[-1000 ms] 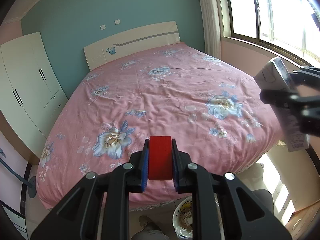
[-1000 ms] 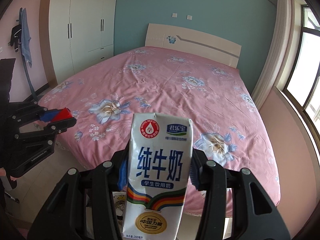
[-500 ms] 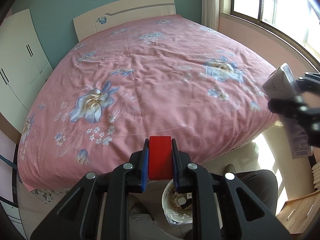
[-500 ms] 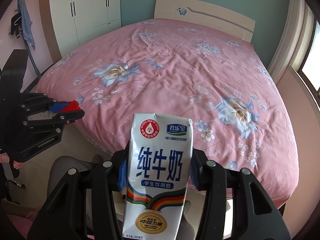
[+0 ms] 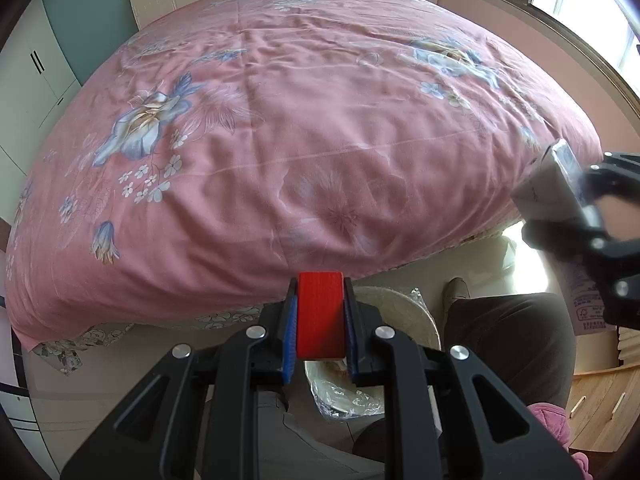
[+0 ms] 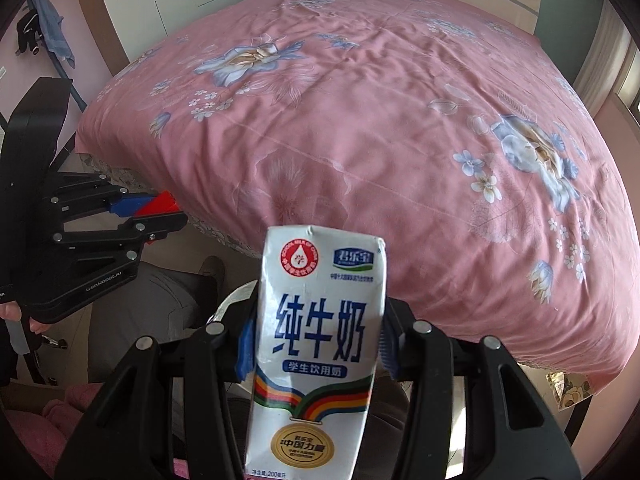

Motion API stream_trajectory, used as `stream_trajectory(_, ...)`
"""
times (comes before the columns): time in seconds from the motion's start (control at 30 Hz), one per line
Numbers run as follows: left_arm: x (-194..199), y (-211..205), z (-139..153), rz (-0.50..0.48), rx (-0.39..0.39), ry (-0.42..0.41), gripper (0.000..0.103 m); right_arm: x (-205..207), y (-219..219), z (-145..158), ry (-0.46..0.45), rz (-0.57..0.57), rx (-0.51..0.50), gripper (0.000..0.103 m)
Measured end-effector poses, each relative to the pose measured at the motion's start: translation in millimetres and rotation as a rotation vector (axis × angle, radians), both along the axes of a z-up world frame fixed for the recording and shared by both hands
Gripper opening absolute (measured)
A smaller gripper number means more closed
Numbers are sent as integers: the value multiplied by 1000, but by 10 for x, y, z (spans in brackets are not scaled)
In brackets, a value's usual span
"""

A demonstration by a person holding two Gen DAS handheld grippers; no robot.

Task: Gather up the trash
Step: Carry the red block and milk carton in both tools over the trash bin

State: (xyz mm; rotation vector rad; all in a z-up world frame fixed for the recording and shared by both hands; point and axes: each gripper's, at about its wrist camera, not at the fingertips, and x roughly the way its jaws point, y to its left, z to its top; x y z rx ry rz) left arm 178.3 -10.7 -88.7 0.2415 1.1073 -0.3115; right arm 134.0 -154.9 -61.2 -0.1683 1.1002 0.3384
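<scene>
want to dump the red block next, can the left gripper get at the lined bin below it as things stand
Probably yes. The left gripper holds the red block pointing down at the lined bin, with only open air visible between. The person's legs flank the bin, and the right gripper with its milk carton hangs off to the side.

Left gripper (image 5: 320, 322) of matte black angular plastic, silver screw heads at each linkage, blue ribbed pads, right gripper (image 6: 316, 336) likewise built, dark grey trousers (image 5: 516, 340) at four o'clock, brownish shoe (image 5: 456, 292)
</scene>
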Motion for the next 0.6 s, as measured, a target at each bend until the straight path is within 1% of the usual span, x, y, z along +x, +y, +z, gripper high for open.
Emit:
stream_trajectory(0.2, -53, -19, -435, -15, 15, 83, 22, 7, 67, -438, 80, 10, 0, 49)
stream_trajectory(0.6, -120, -91, -1202, -40, 17, 236, 22, -9, 188, -1256, 230, 25, -6, 49)
